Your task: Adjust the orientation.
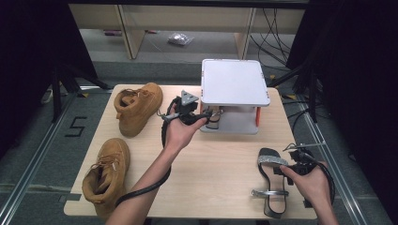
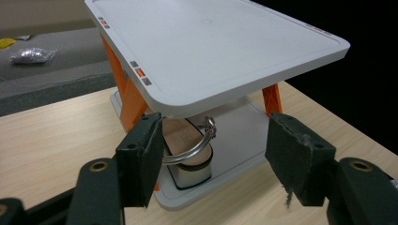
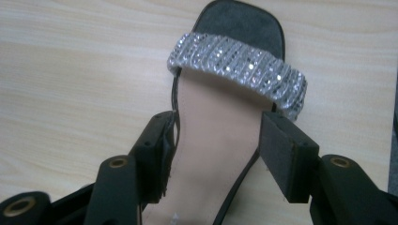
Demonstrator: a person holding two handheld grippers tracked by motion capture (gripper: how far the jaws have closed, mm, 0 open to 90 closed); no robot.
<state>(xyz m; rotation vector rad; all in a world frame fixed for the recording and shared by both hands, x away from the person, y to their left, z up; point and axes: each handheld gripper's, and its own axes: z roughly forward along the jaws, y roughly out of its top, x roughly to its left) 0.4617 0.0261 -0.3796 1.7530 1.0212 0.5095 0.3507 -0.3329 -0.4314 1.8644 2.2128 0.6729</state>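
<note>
With the left hand-held gripper [image 2: 213, 157] standing apart before the sandal [image 2: 190, 150] on the rack's [image 1: 234, 79] lower shelf, the second sandal [image 3: 225, 136] near the desk's [image 1: 211, 159] right front corner, straddled but unclamped by the right hand-held gripper [image 3: 216, 145], could slip if pinched only by its thin edge.

- A black number "5" [image 1: 77, 126] is marked on the grey floor, to the left of the tabletop [image 1: 216, 164], well apart from the left hand-held gripper [image 1: 199, 114].
- No other text is readable.

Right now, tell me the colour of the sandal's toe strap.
Glittery silver toe strap, clearest in the right gripper view.
</note>
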